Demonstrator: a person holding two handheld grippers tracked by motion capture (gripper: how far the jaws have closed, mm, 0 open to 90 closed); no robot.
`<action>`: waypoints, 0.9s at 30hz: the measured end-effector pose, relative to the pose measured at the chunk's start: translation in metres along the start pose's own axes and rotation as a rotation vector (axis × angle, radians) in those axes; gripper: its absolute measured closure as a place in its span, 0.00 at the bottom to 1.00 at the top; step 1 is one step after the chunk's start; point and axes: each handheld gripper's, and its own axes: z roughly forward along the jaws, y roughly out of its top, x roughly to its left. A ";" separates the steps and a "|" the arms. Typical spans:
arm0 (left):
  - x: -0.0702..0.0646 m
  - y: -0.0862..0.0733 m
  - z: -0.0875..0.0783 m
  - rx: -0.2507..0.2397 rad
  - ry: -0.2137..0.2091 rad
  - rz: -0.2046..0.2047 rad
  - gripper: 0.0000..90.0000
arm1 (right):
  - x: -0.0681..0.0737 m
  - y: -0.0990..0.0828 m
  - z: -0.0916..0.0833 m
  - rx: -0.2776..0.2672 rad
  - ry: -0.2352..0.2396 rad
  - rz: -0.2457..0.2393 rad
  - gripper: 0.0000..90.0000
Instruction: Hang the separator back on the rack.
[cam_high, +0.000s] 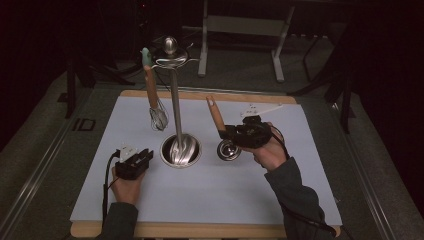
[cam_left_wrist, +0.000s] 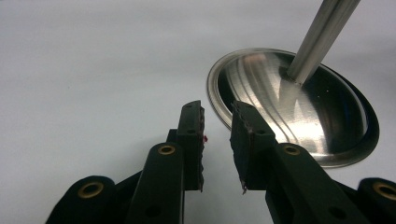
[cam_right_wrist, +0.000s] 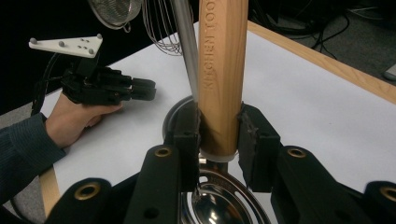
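Right hand-held gripper (cam_right_wrist: 219, 135) was clamped on the wooden handle of a slotted ladle (cam_high: 220, 125), bowl just right of the rack (cam_high: 175, 100) base, not yet hung. Whisk (cam_high: 156, 112) already hung on rack. Left hand-held gripper (cam_left_wrist: 217, 140) sat empty, jaws apart, left of base.

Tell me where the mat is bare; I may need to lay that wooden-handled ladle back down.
Bare mat runs along the near edge between the two forearms, and on the far right beyond the right gripper, which clamps the ladle. It is crowded at the middle: the stand's round base, the hanging whisk and the left gripper sit close together.
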 end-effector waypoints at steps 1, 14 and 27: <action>0.000 0.000 0.000 0.000 0.000 0.000 0.82 | 0.000 0.001 -0.001 -0.002 0.000 -0.001 0.79; 0.000 0.000 0.000 0.001 0.000 0.001 0.82 | 0.002 0.010 -0.002 -0.023 0.005 -0.017 0.79; -0.001 0.000 0.000 0.002 0.003 0.005 0.82 | 0.008 0.020 -0.008 -0.060 0.012 -0.064 0.79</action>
